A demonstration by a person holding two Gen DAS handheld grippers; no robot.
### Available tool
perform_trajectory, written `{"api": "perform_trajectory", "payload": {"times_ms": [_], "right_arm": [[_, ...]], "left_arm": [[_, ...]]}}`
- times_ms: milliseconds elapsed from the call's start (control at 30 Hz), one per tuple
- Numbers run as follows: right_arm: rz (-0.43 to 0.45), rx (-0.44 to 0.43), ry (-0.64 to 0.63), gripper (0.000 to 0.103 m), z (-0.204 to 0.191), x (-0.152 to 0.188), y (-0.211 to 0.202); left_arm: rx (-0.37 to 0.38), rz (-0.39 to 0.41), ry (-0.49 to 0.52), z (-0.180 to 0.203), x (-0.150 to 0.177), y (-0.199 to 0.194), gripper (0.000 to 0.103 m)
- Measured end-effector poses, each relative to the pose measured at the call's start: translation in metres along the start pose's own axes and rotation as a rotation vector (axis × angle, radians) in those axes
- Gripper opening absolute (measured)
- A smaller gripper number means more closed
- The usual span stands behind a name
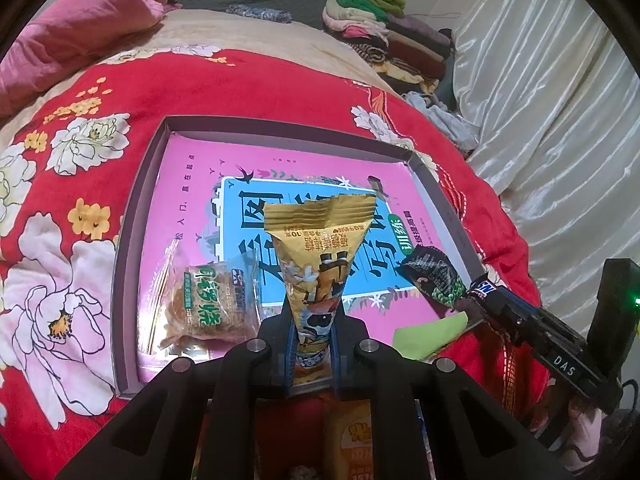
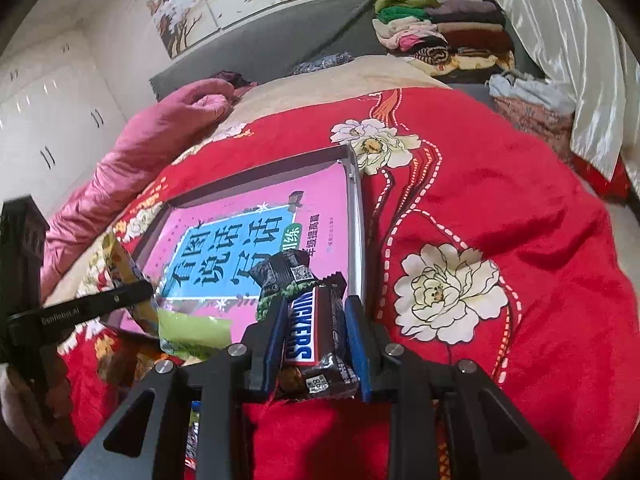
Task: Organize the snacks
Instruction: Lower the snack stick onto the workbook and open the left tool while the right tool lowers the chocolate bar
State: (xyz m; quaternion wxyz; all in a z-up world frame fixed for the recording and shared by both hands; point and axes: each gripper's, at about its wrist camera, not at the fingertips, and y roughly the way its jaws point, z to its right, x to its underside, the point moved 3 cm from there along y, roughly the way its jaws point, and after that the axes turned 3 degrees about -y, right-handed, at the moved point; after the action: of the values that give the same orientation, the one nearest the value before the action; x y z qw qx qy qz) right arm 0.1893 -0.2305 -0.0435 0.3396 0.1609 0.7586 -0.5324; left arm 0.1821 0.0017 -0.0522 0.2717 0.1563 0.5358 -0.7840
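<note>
A bed covered by a red floral quilt (image 1: pixel 248 92) spreads ahead of and below both sets of jaws. On it, straight ahead of the left jaws, lies a shallow grey box (image 1: pixel 138 184) with a pink book (image 1: pixel 192 176) flat inside. A pink pillow (image 2: pixel 152 140) lies at the far end of the bed, beyond the box, and a stack of folded clothes (image 2: pixel 436 28) sits further back still.

The left gripper (image 1: pixel 313 344) has its jaws clamped on the narrow bottom end of a yellow snack packet (image 1: pixel 316 240), which stands upright over the near part of the box. Just left of these jaws, a clear packet of fried snack (image 1: pixel 204 304) rests on the book.

The right gripper (image 2: pixel 316 344) has its jaws closed on a Snickers bar (image 2: pixel 316 332), held at the near right corner of the box. Just beyond its tips a dark green packet (image 2: pixel 282 276) lies on the book, and to the left of the jaws a light green wrapper (image 2: pixel 192 334) lies at the box's near edge.
</note>
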Motion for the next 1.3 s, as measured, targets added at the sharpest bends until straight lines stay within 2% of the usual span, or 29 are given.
{"api": "perform_trajectory", "payload": {"times_ms": [233,967,1133,1300], "right_arm": [[-0.038,0.046,-0.122,0.031,-0.014,-0.003,0.012],[0.007,0.043,-0.133,0.031,-0.018,-0.017,0.047],[0.011,0.037,-0.133,0.031,-0.020,-0.018,0.048],[0.013,0.036,-0.128,0.031,-0.019,-0.017,0.047]], "left_arm": [[0.000,-0.003,-0.003,0.000,0.000,0.000,0.014],[0.004,-0.024,-0.020,-0.002,-0.003,0.008,0.015],[-0.007,-0.024,-0.020,-0.003,-0.004,0.009,0.021],[-0.005,-0.023,-0.012,-0.002,-0.005,0.009,0.022]]}}
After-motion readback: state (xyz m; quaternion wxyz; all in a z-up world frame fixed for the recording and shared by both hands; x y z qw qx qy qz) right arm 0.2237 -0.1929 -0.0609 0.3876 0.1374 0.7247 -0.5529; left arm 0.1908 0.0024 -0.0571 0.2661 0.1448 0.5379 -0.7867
